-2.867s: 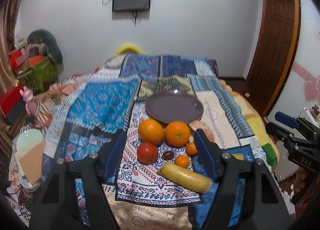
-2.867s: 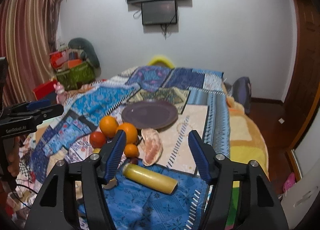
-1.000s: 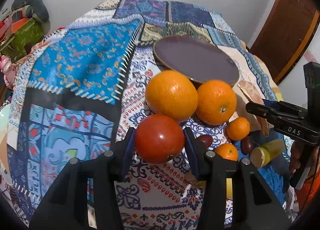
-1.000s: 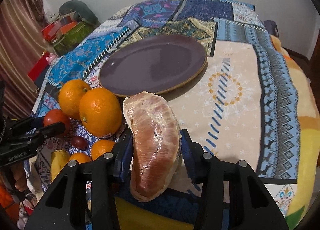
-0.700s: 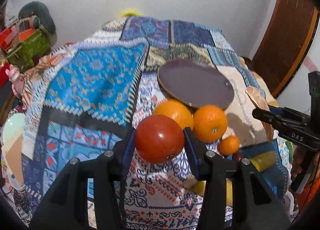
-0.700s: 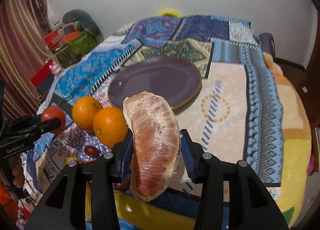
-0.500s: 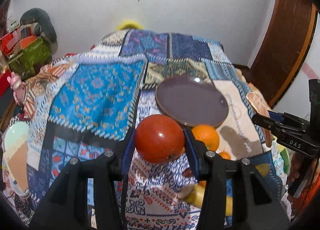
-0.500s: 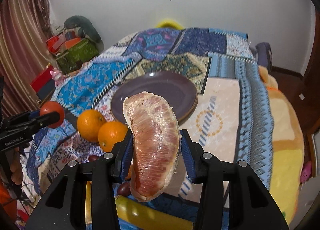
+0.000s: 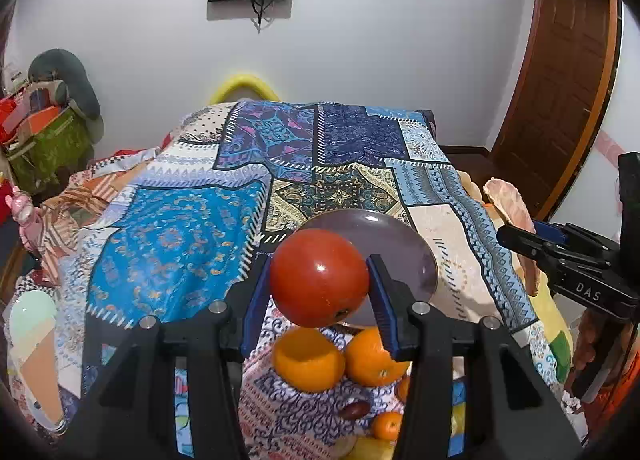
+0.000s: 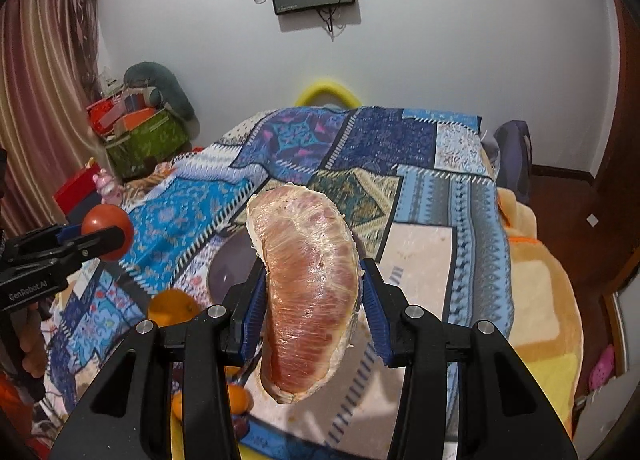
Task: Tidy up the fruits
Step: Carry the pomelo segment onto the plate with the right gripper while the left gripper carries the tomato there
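Nearest: right gripper (image 10: 312,312) clenched on pomelo wedge (image 10: 308,292), long axis running away from camera, far tip up. Left gripper (image 9: 318,294) clenched on tomato (image 9: 319,278). Both lifted higher above bed than before; plate (image 9: 416,256) beyond.

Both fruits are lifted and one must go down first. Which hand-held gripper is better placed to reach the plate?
Probably the left hand-held gripper: its tomato hangs right before the purple plate. The right hand-held gripper holds the wrapped pomelo segment.
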Demonstrator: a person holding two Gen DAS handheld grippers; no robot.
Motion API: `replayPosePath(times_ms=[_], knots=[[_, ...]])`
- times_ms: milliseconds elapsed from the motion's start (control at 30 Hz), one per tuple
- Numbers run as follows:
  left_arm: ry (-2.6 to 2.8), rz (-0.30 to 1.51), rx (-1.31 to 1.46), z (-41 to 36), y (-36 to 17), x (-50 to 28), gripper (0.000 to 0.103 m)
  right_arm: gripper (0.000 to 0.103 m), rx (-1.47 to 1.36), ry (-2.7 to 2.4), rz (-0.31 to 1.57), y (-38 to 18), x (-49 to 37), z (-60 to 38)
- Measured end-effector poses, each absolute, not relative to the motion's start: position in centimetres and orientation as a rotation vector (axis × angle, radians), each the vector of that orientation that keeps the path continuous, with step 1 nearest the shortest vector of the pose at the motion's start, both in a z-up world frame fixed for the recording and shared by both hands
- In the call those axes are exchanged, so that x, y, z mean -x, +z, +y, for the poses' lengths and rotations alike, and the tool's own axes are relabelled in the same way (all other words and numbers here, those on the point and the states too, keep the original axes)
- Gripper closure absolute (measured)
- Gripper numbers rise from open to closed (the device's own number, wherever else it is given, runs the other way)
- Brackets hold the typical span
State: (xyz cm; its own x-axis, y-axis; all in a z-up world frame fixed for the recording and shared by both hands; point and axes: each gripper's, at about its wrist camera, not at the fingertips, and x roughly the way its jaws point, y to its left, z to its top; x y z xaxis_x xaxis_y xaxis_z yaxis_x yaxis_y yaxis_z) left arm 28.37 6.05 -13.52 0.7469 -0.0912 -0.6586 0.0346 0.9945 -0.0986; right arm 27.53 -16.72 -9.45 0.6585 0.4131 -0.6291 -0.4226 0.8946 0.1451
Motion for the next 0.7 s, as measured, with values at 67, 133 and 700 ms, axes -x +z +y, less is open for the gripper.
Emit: replayPosePath(times_ms=[67, 133, 700], knots=[[-0.07, 0.733, 0.081, 5.9, -13.9, -29.4, 0.056, 0.062, 0.01, 0.473, 0.706, -9.4, -28.1, -16.7], [-0.066, 0.744, 0.075, 5.9, -14.3, -30.4, 0.056, 0.062, 0.004, 0.475, 0.705, -9.5, -28.6, -16.6], [-0.104, 0.901, 0.002, 4.6, -20.3, -37.5, 0.056, 0.062, 0.03, 0.454, 0.796, -13.6, -34.6, -13.6]])
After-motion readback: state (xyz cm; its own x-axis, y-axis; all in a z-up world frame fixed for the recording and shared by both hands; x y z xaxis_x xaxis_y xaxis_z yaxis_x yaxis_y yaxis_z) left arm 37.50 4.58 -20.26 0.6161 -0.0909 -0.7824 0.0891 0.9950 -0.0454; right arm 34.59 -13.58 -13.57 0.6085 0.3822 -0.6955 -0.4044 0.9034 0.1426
